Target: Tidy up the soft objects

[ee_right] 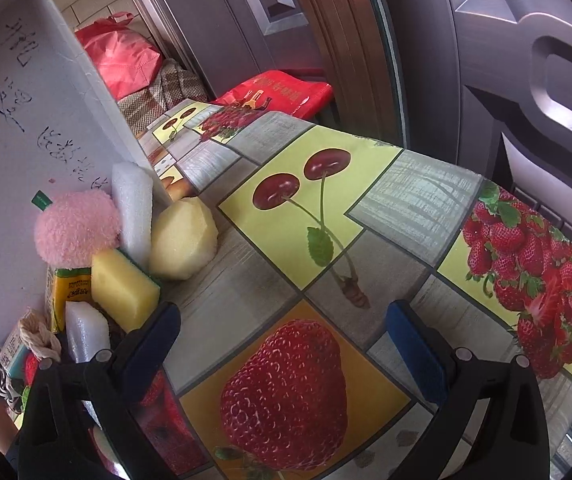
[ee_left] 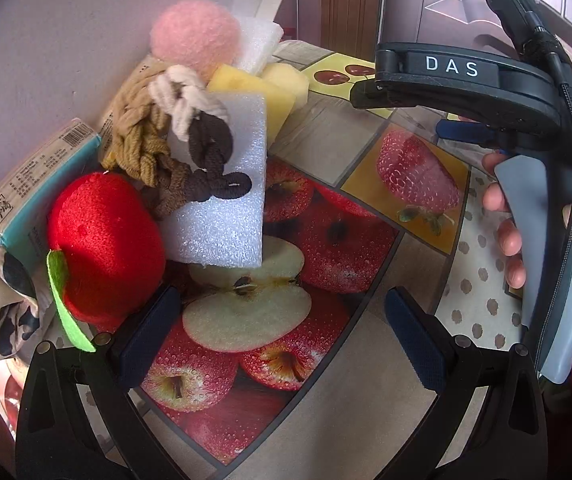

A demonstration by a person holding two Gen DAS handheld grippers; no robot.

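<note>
Both tools [ee_left: 282, 334] [ee_right: 286, 346] agape; empty

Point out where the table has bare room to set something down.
Free: the tablecloth right of the pale yellow foam ball, across its cherry print to the far edge; also the strip before the red plush apple. Crowded: the pile against the white board, pink pompom to foam sheet.

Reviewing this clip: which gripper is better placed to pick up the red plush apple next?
Left. The red plush apple sits just beside the open left gripper, close to its left finger. The right gripper, also open, faces the bare tablecloth, and from its view the apple is barely visible behind its finger.
</note>
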